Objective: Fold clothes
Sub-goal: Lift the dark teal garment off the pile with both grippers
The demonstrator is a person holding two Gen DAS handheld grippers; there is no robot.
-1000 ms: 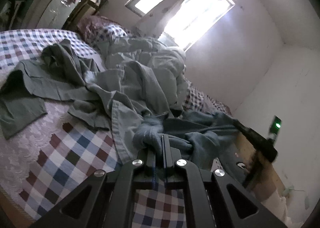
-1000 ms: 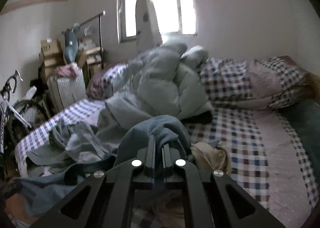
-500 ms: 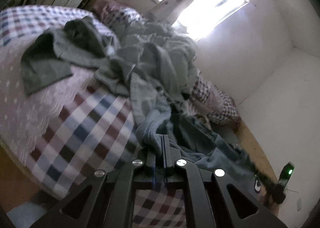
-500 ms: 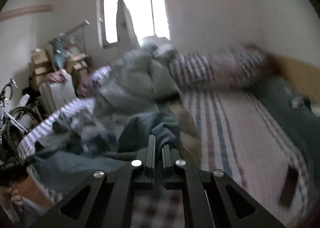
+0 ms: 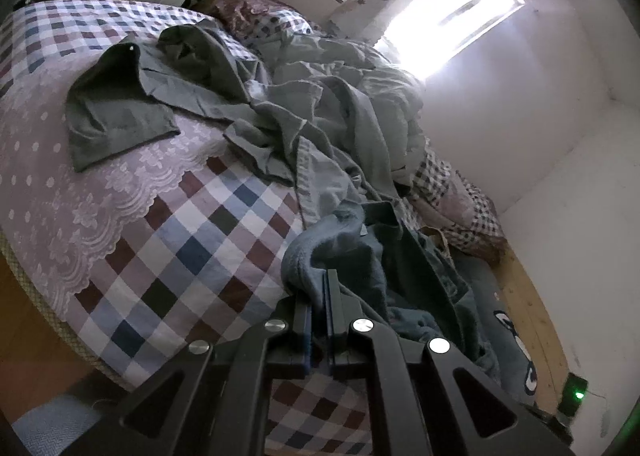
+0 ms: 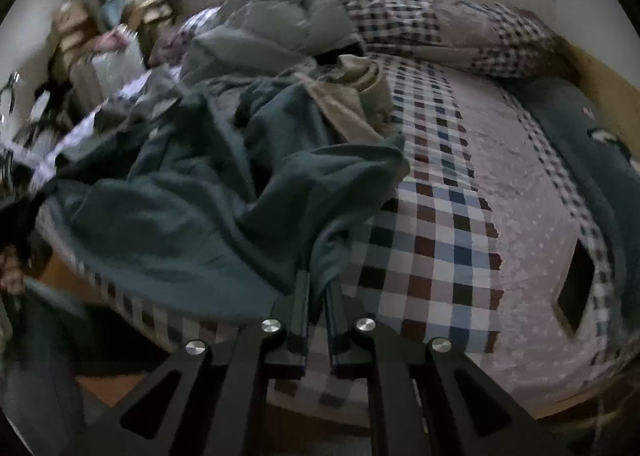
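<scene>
While the left gripper is clamped on a fold of the blue-grey fleece garment, the right gripper is parting its jaws, with an edge of the same garment running between them. The garment lies spread from the right fingers toward 10 o'clock, across the near edge of the checked bedspread.

Risk 1: if the right jaws release before the edge rests flat, the cloth may slide off the bed edge at 7 o'clock.

Risk 2: the garment overlaps the tan cloth at 12 o'clock and, in the left view, the grey-green clothes at 12 o'clock. Pulling may drag these along.

Risk 3: uneven tension between the grippers may bunch the fabric.
</scene>
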